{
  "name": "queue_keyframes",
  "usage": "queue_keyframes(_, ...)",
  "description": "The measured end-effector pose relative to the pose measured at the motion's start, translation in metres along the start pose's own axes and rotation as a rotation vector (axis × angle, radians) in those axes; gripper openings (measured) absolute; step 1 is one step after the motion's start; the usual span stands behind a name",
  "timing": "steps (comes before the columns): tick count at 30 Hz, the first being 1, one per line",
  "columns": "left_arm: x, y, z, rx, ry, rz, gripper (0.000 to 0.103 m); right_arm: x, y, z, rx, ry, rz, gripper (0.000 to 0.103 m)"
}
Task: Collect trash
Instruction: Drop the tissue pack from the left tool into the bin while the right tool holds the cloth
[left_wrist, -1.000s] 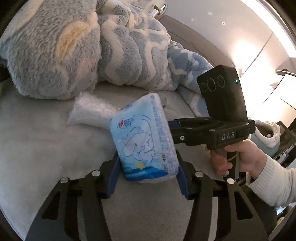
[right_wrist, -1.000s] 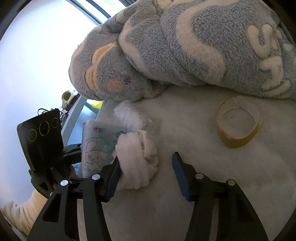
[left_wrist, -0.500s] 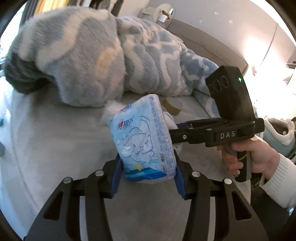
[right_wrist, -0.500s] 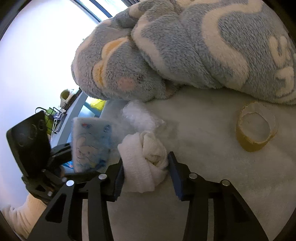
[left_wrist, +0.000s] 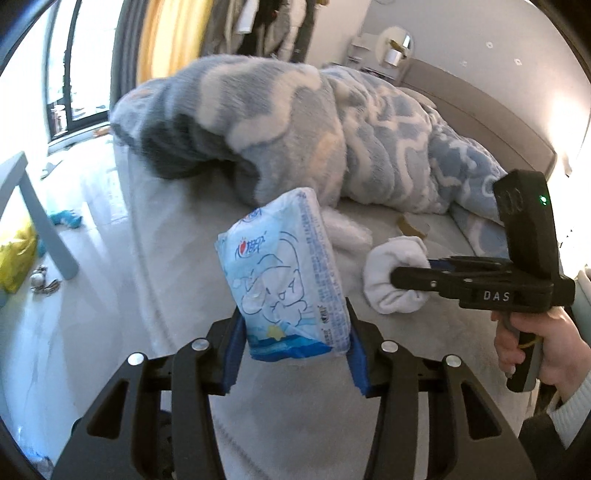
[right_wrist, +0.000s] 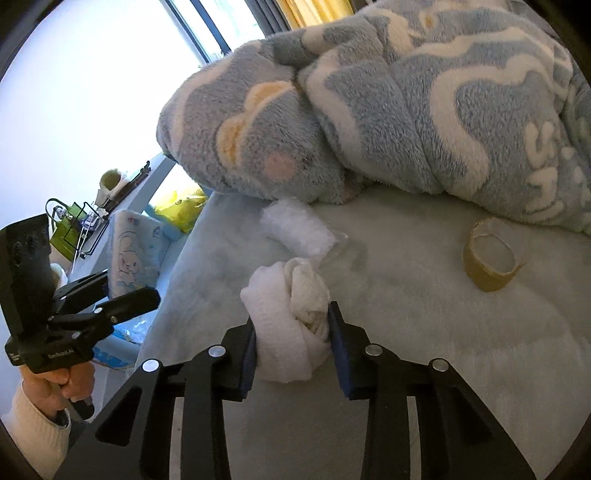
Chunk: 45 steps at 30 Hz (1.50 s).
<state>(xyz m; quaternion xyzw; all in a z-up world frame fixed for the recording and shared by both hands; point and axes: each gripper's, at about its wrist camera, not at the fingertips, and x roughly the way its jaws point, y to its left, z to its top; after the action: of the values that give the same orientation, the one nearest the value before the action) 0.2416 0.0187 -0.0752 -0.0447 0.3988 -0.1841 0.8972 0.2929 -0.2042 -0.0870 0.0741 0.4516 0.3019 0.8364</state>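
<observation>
My left gripper (left_wrist: 293, 350) is shut on a blue and white tissue pack (left_wrist: 282, 275) with a cartoon print and holds it above the bed. The pack also shows in the right wrist view (right_wrist: 135, 253). My right gripper (right_wrist: 291, 338) is shut on a rolled white cloth wad (right_wrist: 291, 319), which also shows in the left wrist view (left_wrist: 395, 275), just above the grey bed cover. A clear bubble wrap piece (right_wrist: 297, 227) and an empty brown tape roll (right_wrist: 489, 254) lie on the bed beyond it.
A bulky blue and white fleece blanket (right_wrist: 406, 99) is piled across the back of the bed (right_wrist: 443, 369). On the floor to the left are a yellow bag (left_wrist: 16, 254), a grey table leg (left_wrist: 40, 214) and small clutter.
My right gripper closed on the white cloth wad and lifted it slightly. My left gripper, still holding the tissue pack, drew back and swung left, off the bed's edge.
</observation>
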Motion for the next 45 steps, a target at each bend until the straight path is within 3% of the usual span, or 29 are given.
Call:
queue_keyframes(12,-0.048,0.016,-0.026,-0.061,0.001,0.146,0.051,-0.020,0.052,-0.016,-0.108,-0.083,-0.108,0.035)
queue_keyframes(31,-0.098,0.068,-0.093,-0.179,0.115,0.257,0.051,-0.013,0.154,-0.044,-0.217,-0.101,-0.005,0.035)
queue_keyframes(45,-0.093,0.122,-0.142,-0.236,0.307,0.267,0.052,0.030,0.228,-0.045,-0.287,-0.055,0.084,0.035)
